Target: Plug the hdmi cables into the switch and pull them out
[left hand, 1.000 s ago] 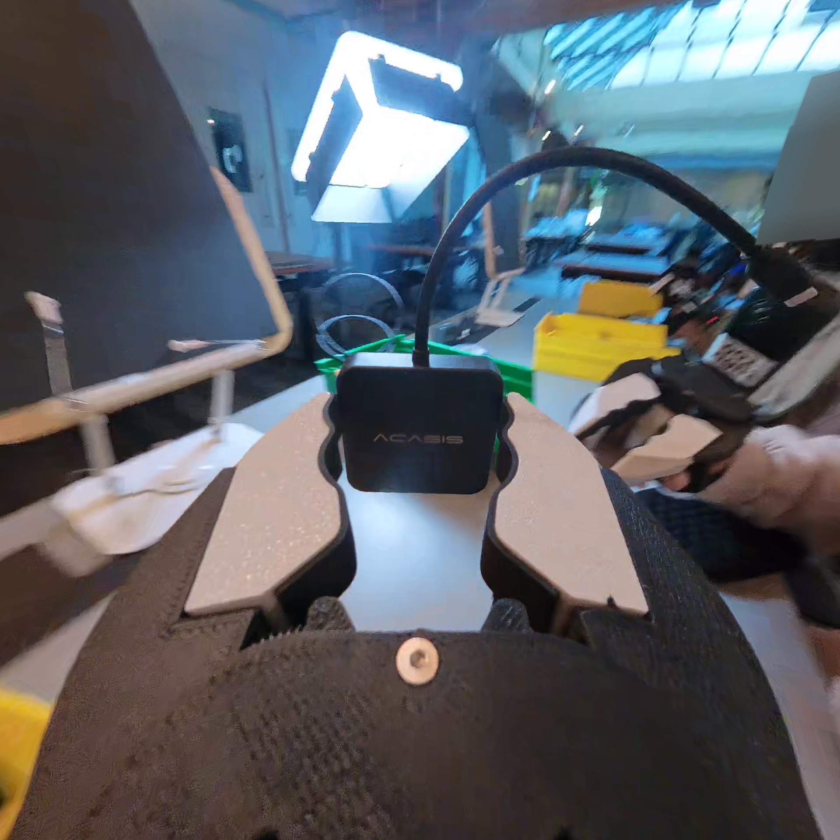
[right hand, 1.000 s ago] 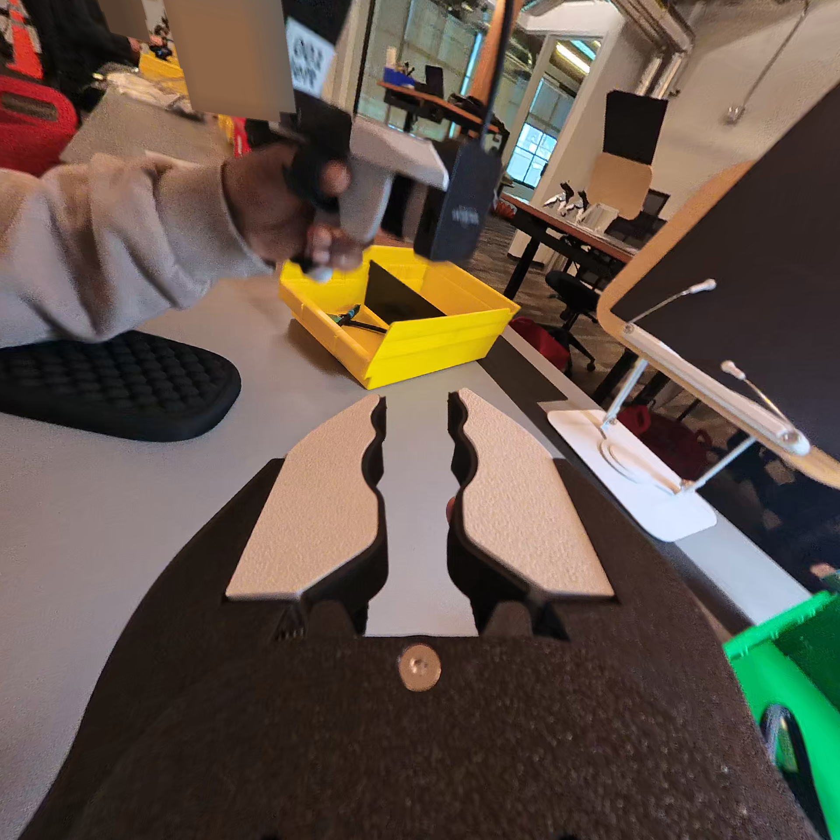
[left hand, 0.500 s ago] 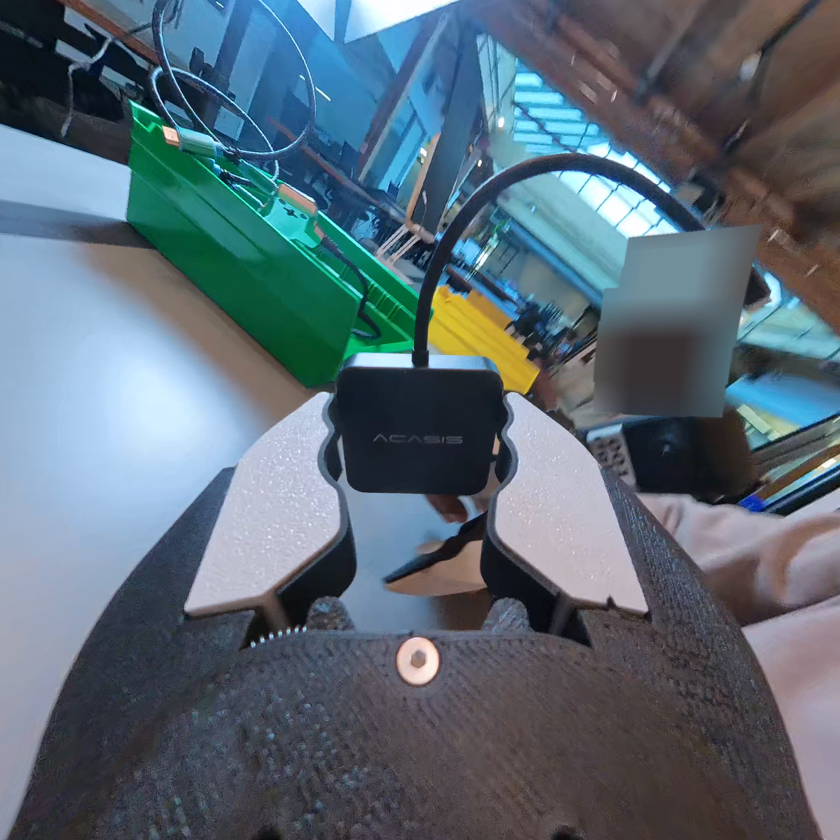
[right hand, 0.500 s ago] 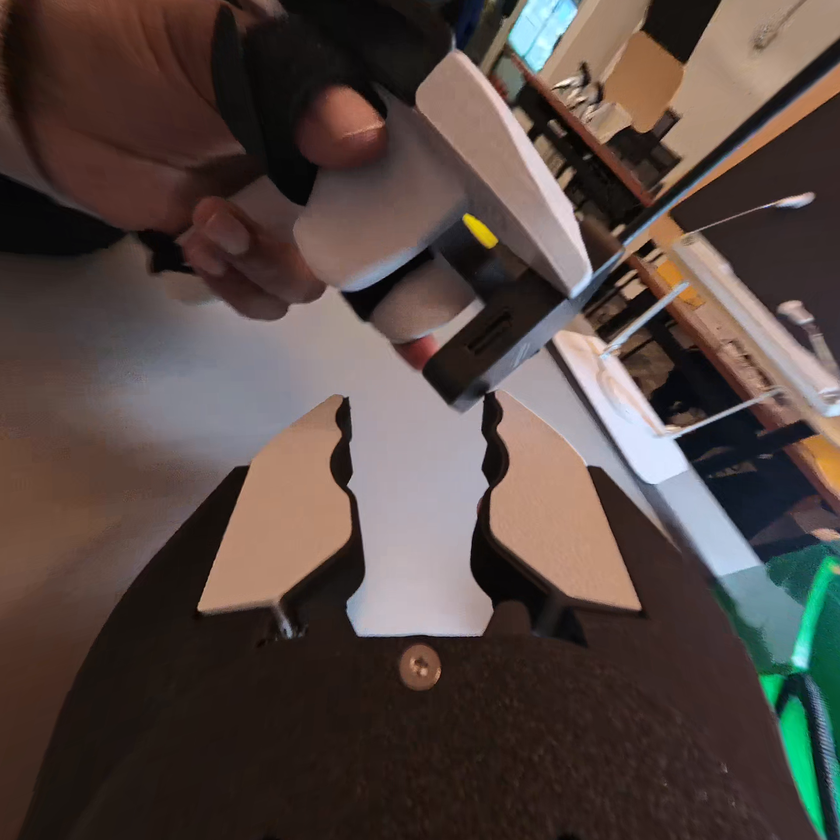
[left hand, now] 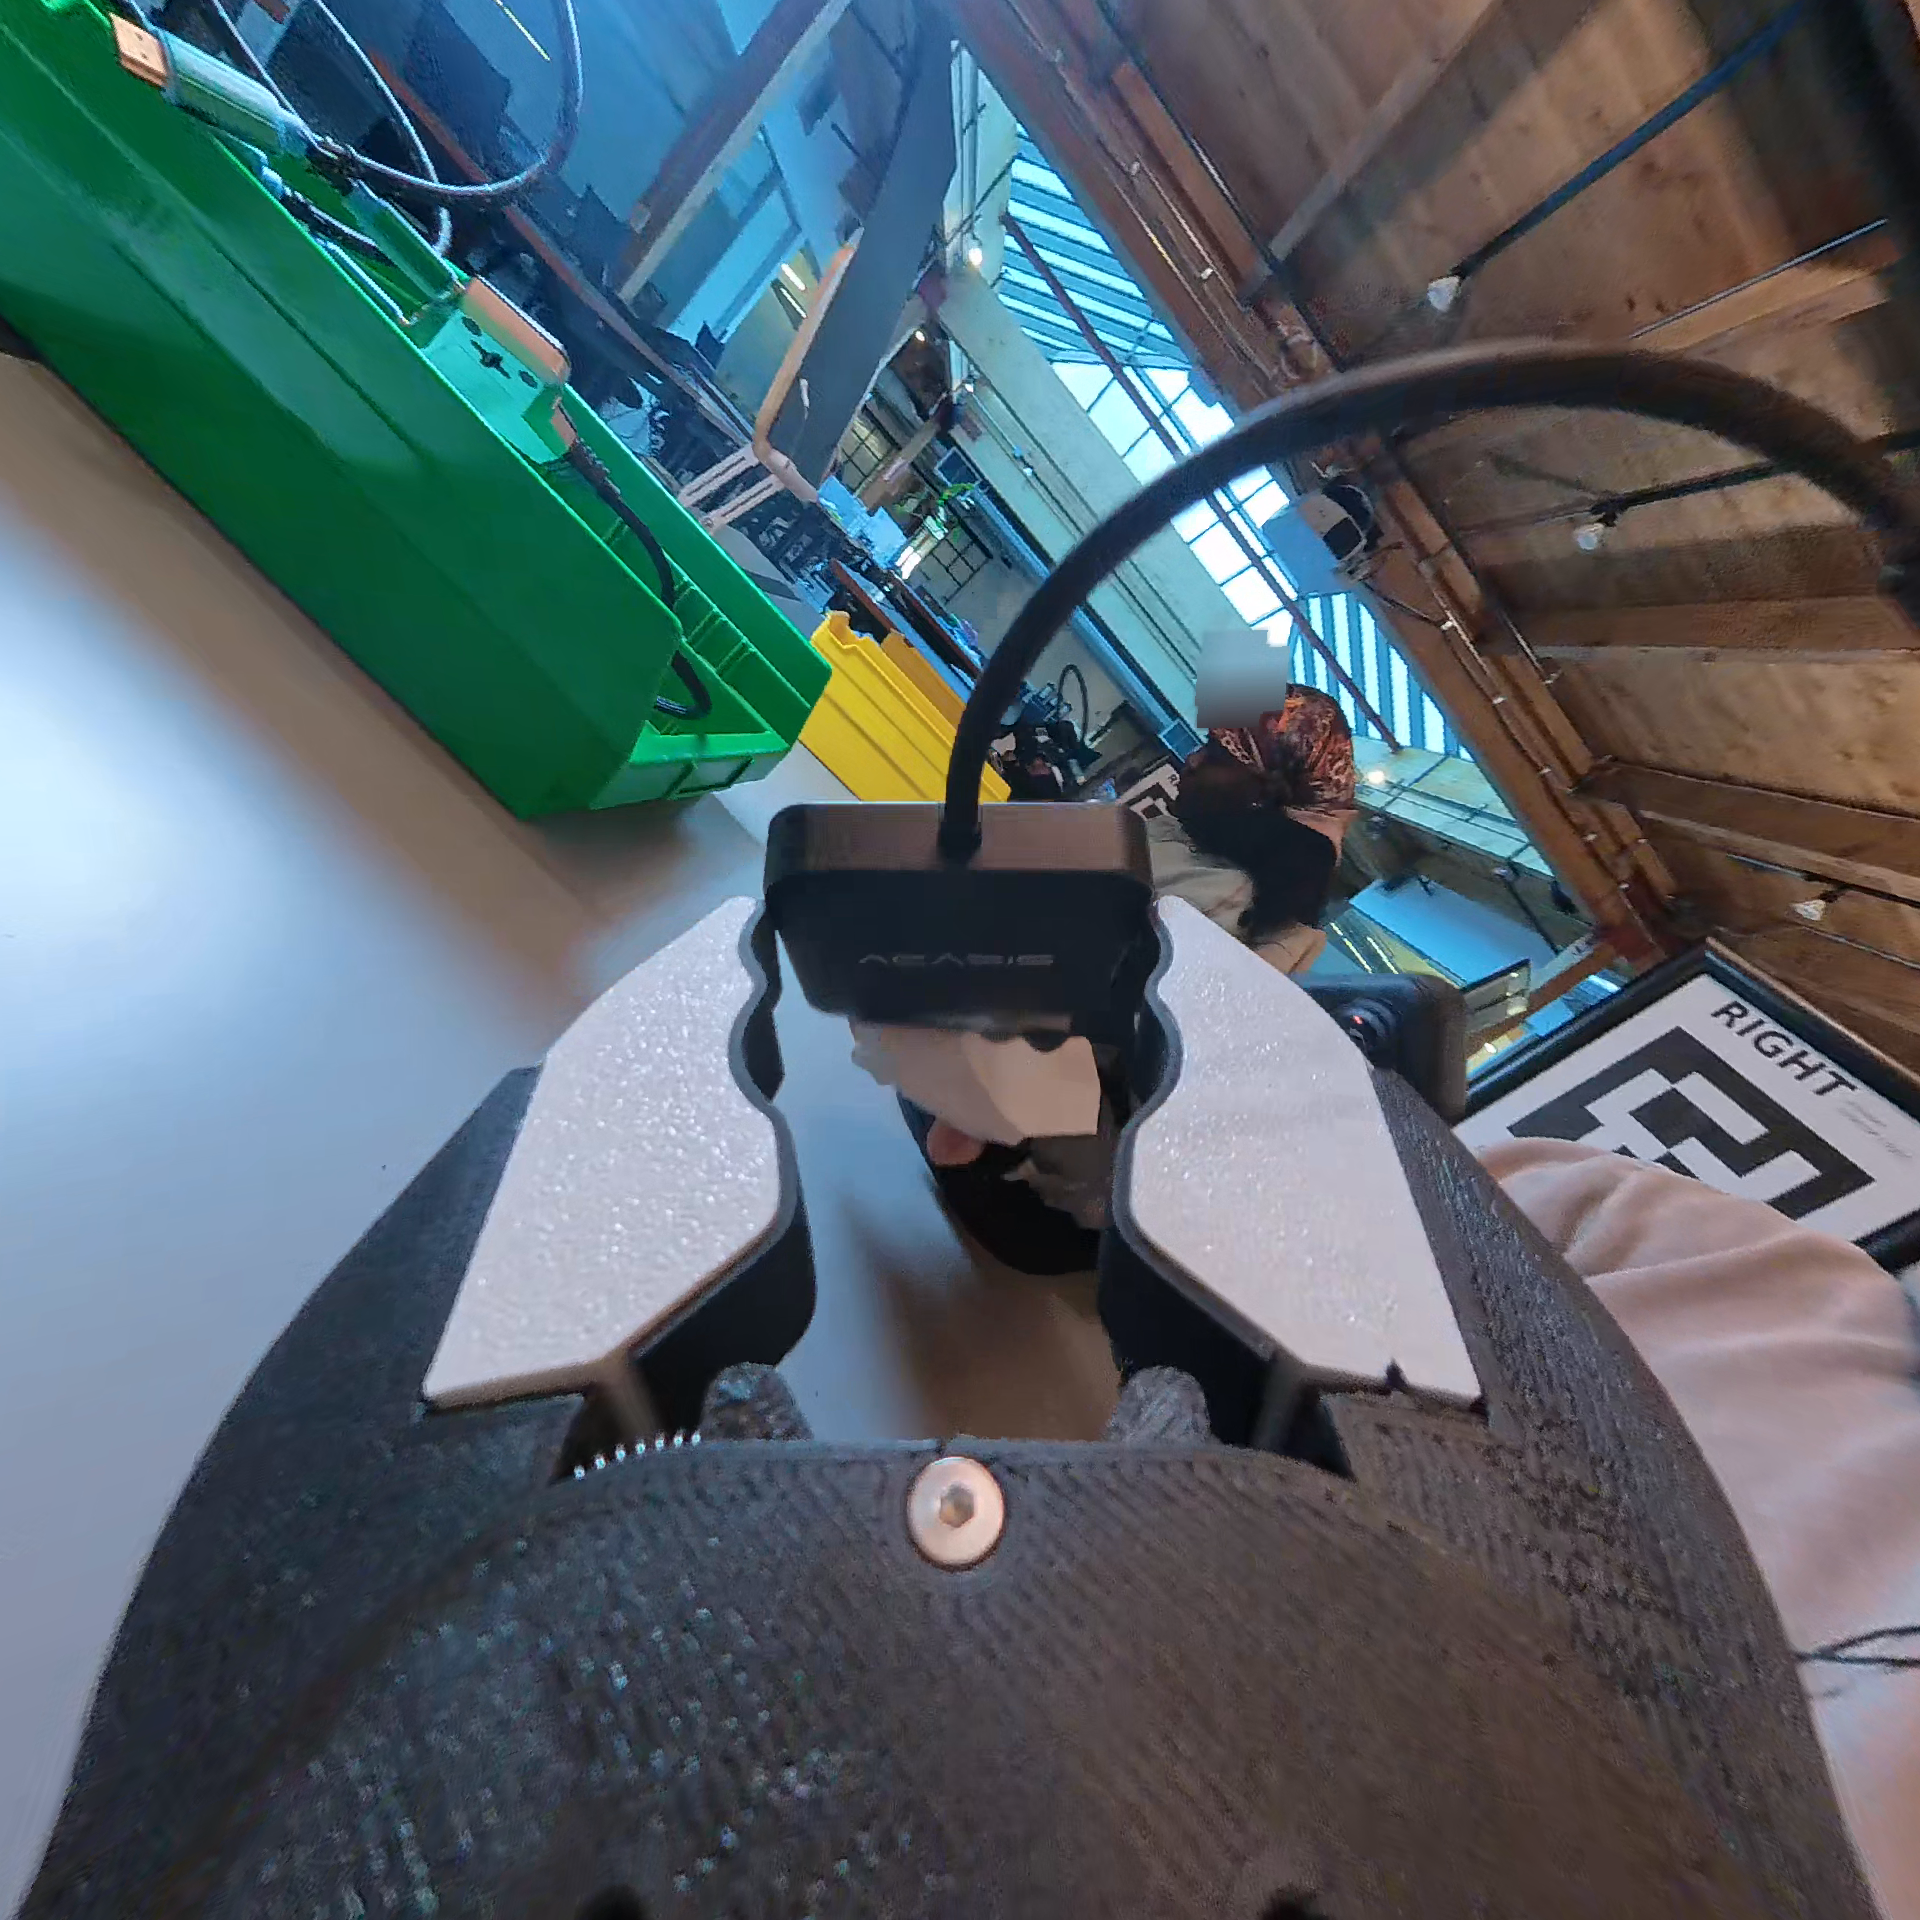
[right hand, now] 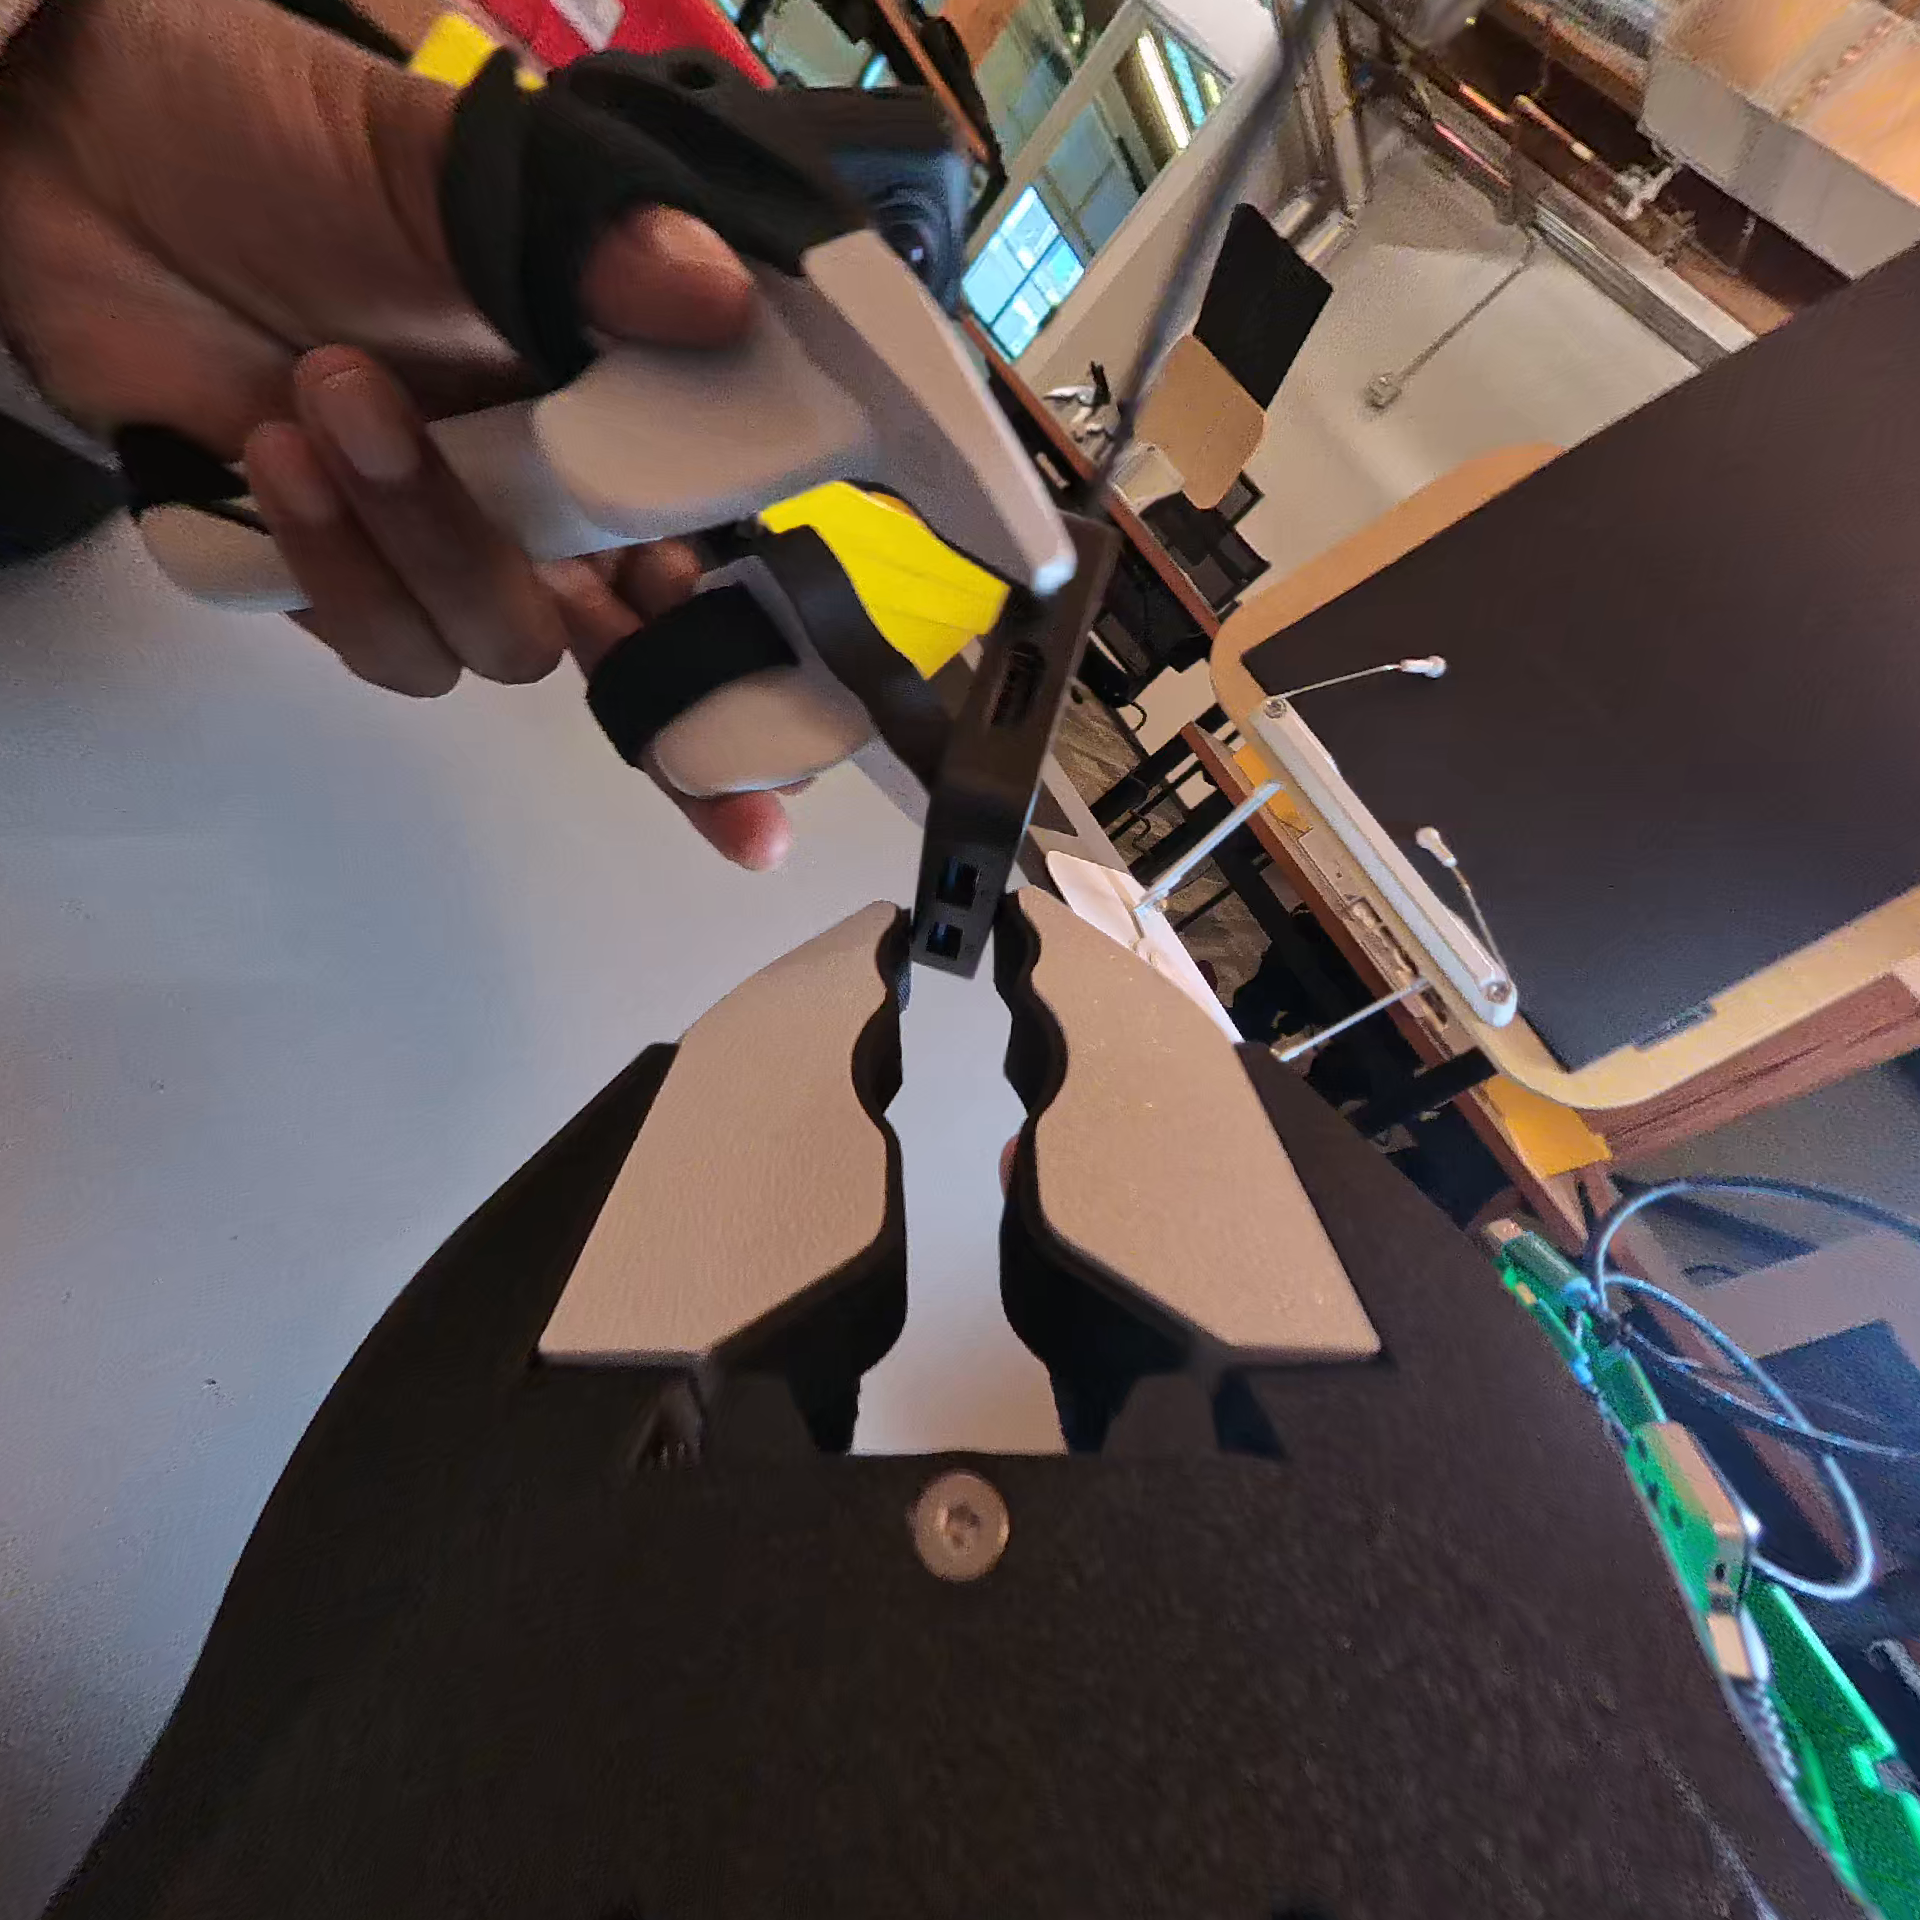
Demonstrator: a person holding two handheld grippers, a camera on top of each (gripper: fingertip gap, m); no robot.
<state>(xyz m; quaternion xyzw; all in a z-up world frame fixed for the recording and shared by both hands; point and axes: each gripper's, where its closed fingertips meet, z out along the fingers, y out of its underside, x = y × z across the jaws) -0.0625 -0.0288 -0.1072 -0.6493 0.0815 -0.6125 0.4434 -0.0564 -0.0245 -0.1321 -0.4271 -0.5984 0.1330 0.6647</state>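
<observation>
My left gripper (left hand: 954, 925) is shut on a flat black square switch (left hand: 956, 966), gripping its two side edges and holding it above the grey table (left hand: 208, 987). A black cable (left hand: 1351, 400) arcs out of the switch's far edge and off to the right. In the right wrist view the switch (right hand: 987, 790) hangs edge-on from the left gripper (right hand: 997, 623), with ports showing on its rim. My right gripper (right hand: 951, 920) has its fingertips closed on the switch's lower corner. Its pale fingertips also show under the switch in the left wrist view (left hand: 987, 1081).
A green bin (left hand: 416, 499) with loose cables and a yellow bin (left hand: 883, 707) stand on the table's far side. A black board with a wooden rim (right hand: 1662, 727) stands on a white stand beyond the table edge. A person (left hand: 1268, 810) sits far off. My left and right fingertips are right by each other.
My right gripper has moved up to the switch and narrowed its jaws onto the lower corner. My left gripper has rolled and tilted while keeping its hold on the switch.
</observation>
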